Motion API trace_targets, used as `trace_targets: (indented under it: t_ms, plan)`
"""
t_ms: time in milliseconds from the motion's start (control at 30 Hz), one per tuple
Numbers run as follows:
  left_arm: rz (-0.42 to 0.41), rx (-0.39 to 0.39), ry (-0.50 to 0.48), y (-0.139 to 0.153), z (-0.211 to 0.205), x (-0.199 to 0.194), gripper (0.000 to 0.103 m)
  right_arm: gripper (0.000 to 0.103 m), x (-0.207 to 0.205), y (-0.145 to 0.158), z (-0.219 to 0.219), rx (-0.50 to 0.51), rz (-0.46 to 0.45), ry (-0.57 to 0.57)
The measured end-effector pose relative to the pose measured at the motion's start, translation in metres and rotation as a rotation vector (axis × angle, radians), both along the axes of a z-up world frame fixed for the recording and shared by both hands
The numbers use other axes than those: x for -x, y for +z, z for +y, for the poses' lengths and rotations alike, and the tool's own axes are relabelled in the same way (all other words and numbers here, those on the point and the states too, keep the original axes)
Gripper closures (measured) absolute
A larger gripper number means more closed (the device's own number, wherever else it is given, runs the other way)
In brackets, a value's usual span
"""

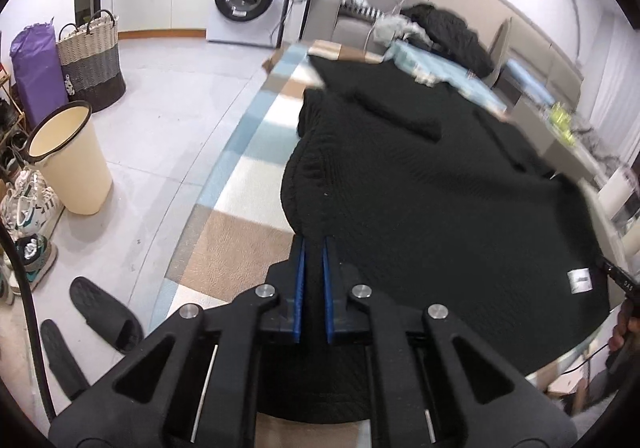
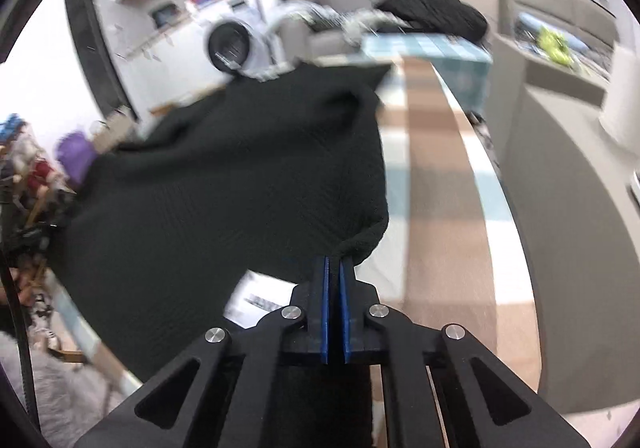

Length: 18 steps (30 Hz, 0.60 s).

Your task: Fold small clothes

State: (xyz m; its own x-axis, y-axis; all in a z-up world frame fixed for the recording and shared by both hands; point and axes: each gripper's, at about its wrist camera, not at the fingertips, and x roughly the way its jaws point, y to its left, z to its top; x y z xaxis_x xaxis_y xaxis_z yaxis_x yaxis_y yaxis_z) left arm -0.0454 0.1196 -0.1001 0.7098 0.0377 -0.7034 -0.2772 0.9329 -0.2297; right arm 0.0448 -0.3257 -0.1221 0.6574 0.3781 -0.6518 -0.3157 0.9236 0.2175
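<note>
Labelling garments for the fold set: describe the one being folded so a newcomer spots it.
Start at the checked blue, white and tan table cover. The black knit garment lies spread across it, near edge pinched by the left gripper and right gripper. Unlike the other black heap farther back, it bears a white label.

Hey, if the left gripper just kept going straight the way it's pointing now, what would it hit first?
The left gripper is already shut on the near edge of the black knit garment, so it would push straight into that cloth. Beyond it lies the checked cover underneath, though depth is hard to judge.
</note>
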Motion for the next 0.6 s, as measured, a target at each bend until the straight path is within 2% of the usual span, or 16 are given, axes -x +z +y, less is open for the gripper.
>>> trace_targets:
  t_ms: [67, 133, 367, 500, 600]
  plan:
    - [-0.039, 0.01, -0.002, 0.015, -0.003, 0.01, 0.098, 0.099, 0.007, 0.015, -0.008, -0.098, -0.058, 0.025]
    - [-0.086, 0.024, -0.003, 0.031, -0.006, 0.023, 0.098, 0.099, 0.013, 0.029, -0.017, -0.152, -0.089, 0.033]
    - [-0.195, 0.063, 0.029, 0.069, -0.004, 0.054, 0.098, 0.099, 0.029, 0.057, -0.054, -0.378, -0.192, 0.002]
    - [-0.222, 0.078, 0.045, 0.079, 0.003, 0.051, 0.098, 0.099, 0.013, 0.063, -0.048, -0.346, -0.214, -0.033]
    - [-0.221, 0.034, 0.037, 0.083, 0.001, 0.038, 0.098, 0.099, 0.001, 0.066, -0.043, -0.315, -0.22, -0.058]
